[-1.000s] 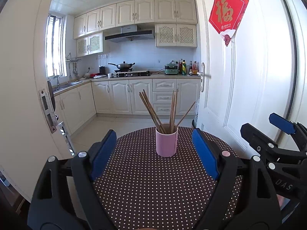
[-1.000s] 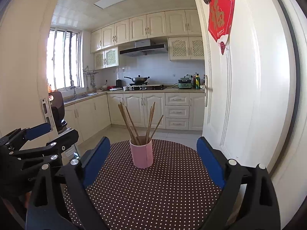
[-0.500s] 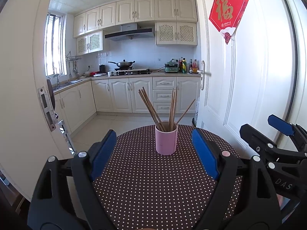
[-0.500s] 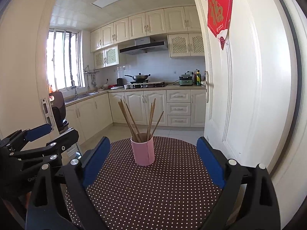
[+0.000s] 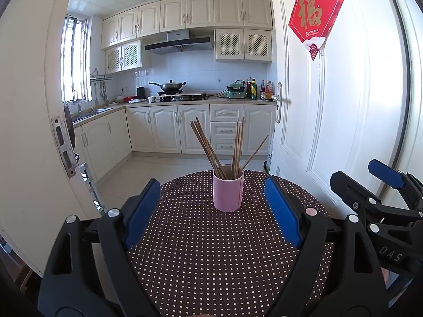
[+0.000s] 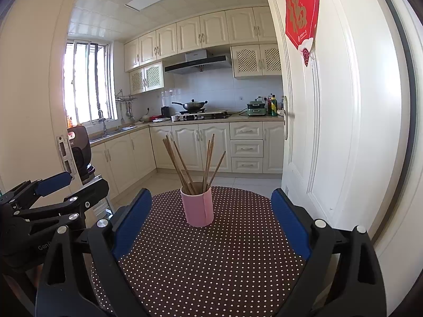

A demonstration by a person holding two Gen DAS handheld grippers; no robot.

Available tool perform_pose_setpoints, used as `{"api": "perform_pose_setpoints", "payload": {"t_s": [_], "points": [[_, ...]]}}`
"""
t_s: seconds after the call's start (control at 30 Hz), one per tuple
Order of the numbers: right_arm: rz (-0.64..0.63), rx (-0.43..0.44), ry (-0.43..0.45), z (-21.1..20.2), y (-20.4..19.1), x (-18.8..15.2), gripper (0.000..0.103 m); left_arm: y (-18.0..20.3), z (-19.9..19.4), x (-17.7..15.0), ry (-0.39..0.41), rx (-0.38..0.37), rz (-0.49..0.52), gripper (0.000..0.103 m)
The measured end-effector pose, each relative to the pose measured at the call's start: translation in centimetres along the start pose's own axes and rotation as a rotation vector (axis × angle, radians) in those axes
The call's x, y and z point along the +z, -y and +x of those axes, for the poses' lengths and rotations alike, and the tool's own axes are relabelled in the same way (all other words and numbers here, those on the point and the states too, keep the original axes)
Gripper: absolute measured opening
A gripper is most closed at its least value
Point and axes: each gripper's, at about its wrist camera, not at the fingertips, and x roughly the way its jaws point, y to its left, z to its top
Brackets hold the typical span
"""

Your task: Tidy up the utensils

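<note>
Nearest, left gripper and right gripper side by side, jaws wide apart, nothing between the blue pads. Beyond, on the round dotted table, an upright pink cup full of wooden chopsticks, fanned outward. Farther back, cream kitchen cabinets.

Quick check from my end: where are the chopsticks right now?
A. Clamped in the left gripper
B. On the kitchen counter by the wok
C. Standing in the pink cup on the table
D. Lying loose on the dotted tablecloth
C. The chopsticks stand fanned out in the pink cup on the dotted tablecloth, while the left gripper and right gripper are both open and hold nothing.
</note>
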Motion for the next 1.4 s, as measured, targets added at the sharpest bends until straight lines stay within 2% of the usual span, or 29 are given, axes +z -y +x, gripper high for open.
{"api": "perform_pose_setpoints", "payload": {"t_s": [1.4], "points": [[0.015,0.01,-0.014,0.21,-0.06,-0.06,0.089,0.21,0.26,-0.01,-0.014,-0.003,-0.016,0.081]]}}
